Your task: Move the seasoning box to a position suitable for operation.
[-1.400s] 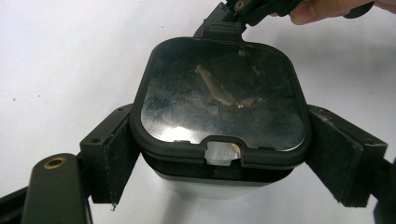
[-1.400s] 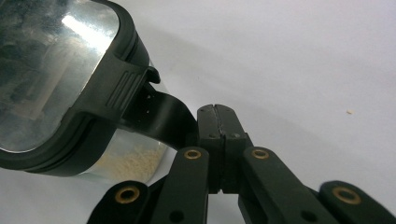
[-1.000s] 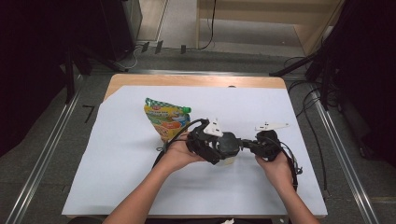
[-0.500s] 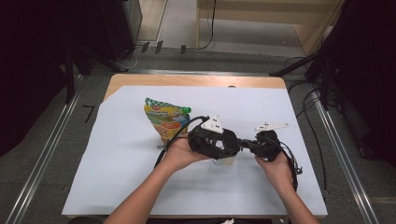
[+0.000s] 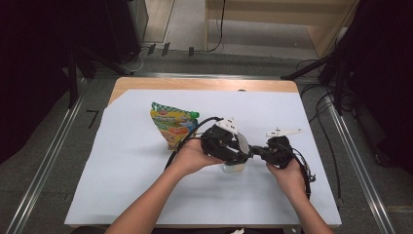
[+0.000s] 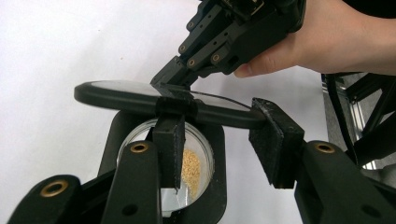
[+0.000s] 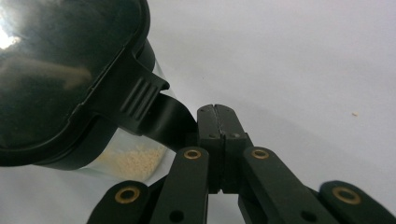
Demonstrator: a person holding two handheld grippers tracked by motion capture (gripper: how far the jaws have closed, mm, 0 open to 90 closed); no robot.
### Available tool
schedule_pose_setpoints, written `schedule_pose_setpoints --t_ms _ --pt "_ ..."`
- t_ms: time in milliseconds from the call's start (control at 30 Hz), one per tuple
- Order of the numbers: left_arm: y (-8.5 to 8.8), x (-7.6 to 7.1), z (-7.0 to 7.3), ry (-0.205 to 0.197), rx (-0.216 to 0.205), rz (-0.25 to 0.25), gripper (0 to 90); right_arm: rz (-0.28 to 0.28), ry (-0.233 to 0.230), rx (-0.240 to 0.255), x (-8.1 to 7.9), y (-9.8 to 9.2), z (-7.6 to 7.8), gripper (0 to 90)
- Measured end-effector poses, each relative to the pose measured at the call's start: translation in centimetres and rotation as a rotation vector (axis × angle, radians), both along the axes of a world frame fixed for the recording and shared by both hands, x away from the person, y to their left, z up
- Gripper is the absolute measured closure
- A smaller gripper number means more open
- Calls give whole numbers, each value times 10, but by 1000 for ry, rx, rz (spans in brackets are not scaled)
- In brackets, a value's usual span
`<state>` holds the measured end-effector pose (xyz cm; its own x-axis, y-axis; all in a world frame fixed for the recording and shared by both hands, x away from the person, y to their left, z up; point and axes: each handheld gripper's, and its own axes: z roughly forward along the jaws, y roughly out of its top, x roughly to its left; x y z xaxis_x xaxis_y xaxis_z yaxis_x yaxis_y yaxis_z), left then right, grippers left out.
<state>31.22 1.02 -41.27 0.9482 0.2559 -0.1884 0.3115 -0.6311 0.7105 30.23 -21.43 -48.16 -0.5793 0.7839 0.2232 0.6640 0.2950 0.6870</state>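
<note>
One jar (image 5: 233,167), one lid (image 6: 140,95), one pouch (image 5: 173,124), two tongs.

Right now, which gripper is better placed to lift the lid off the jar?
Right. The right gripper is shut on the lid at its tab. The left gripper has just been closing its jaws, which only straddle the lid above the jar.

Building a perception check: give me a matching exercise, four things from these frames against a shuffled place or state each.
1 green-and-yellow printed pouch
2 black-rimmed lid
3 pale yellow granules
4 right hand-held gripper

A inside clear glass jar
B shut on lid's ribbed tab
C on white sheet, apart from jar
D tilted over jar

Pairs: 1-C, 2-D, 3-A, 4-B
</note>
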Motion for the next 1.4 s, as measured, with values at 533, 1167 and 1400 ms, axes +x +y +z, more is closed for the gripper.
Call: schedule_pose_setpoints --t_ms 533,1167,1400 --pt "-12 -4 7 -5 0 -46 715 20 0 10 -4 3 2 900" --pt "-26 2 2 10 -21 -65 718 10 19 48 -18 -4 4 900" --pt "-26 4 0 43 -34 -66 716 10 20 47 -18 -4 4 900"
